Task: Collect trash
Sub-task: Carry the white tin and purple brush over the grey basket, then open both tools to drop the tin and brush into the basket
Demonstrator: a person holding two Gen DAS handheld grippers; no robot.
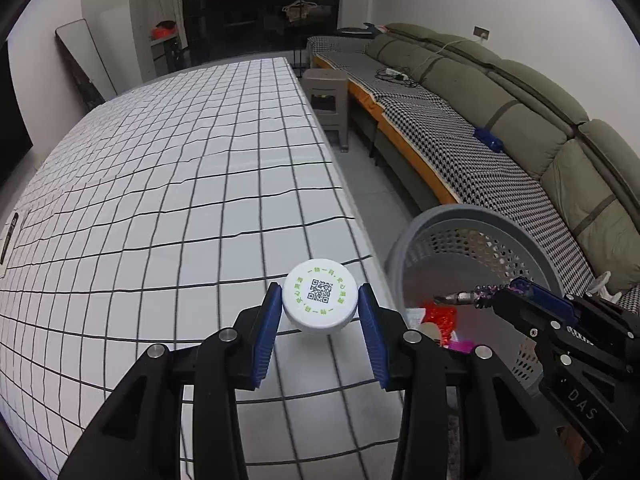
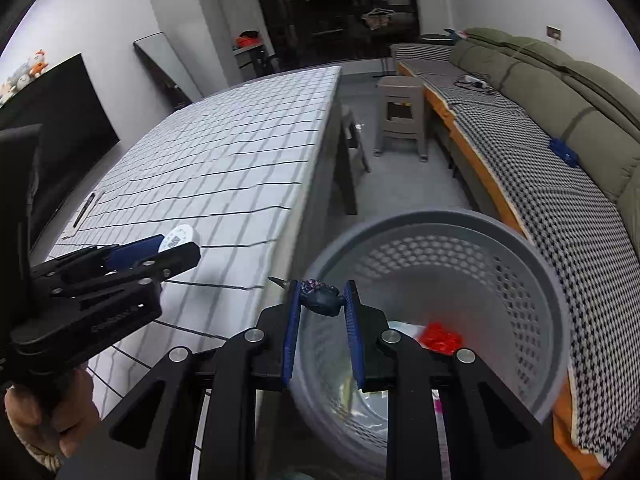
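Note:
My left gripper (image 1: 320,312) is shut on a white round lid (image 1: 320,298) printed with a green QR code and holds it just above the checked tablecloth near the table's right edge. It also shows in the right wrist view, where the left gripper (image 2: 172,250) carries the lid (image 2: 178,238). My right gripper (image 2: 320,308) is shut on a small dark crumpled wrapper (image 2: 322,298) with purple flecks, over the near rim of a grey perforated basket (image 2: 440,220). In the left wrist view the right gripper (image 1: 516,294) holds that wrapper (image 1: 468,297) above the basket (image 1: 472,216).
The basket stands on the floor beside the table (image 1: 180,160) and holds a red wrapper (image 2: 440,338) and other scraps. A brown stool (image 1: 326,96) and a long green sofa (image 1: 520,112) lie beyond. A dark flat device (image 2: 84,210) rests at the table's left edge. A hand (image 2: 36,420) grips the left tool.

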